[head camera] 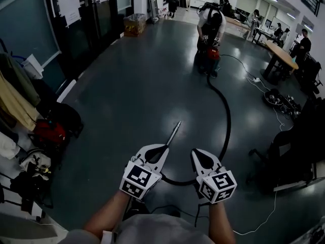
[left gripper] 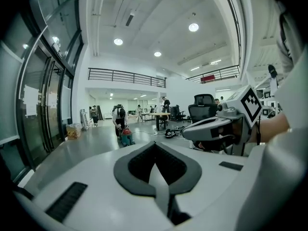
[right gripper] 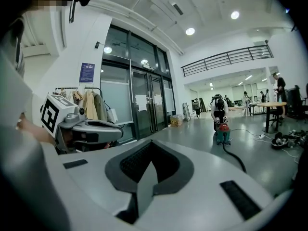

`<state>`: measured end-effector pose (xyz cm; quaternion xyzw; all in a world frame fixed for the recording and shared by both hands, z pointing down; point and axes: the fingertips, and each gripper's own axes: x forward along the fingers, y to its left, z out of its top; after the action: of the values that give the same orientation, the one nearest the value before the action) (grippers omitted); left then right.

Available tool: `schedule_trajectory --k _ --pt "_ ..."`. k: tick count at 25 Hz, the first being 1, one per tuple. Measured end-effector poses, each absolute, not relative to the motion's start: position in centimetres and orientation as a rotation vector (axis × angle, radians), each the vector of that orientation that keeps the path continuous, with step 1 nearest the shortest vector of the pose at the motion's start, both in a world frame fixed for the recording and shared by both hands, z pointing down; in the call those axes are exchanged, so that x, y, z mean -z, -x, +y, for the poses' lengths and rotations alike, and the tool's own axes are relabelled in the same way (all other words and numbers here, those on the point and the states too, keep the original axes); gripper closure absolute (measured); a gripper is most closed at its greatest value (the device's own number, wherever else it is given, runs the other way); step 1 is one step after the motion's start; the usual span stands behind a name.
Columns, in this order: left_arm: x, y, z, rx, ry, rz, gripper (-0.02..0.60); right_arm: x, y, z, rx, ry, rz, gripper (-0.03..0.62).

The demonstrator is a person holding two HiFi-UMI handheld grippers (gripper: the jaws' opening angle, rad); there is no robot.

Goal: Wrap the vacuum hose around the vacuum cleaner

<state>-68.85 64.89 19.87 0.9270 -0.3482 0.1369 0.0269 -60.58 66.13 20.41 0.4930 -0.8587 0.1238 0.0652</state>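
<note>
The left gripper and right gripper both have their fingers closed on nothing. The vacuum cleaner stands far across the floor (a person bends over it), its hose curving back toward the grippers.

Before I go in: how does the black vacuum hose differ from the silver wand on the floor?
The black flexible vacuum hose is thick and sweeps in a long curve from the red vacuum cleaner; the silver metal wand is thin, short and straight. The hose is dark, the wand pale and shiny. Both lie on the floor, ungripped: left tongs and right tongs are shut, empty.
</note>
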Motion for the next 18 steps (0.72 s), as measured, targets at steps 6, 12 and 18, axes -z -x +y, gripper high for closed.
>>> schedule_trajectory --k 6,12,18 --pt "-21.8 74.7 59.5 -0.385 -2.850 -0.965 0.574 -21.9 66.7 61.1 -0.394 -1.528 -2.490 0.588" --pt "-23.3 79.2 55.9 -0.394 -2.843 -0.877 0.574 -22.5 70.4 57.7 -0.410 -1.619 -2.407 0.588" --pt "-24.2 81.7 53.2 -0.364 -2.811 -0.832 0.574 -23.2 72.8 55.5 -0.423 -1.635 -2.339 0.588"
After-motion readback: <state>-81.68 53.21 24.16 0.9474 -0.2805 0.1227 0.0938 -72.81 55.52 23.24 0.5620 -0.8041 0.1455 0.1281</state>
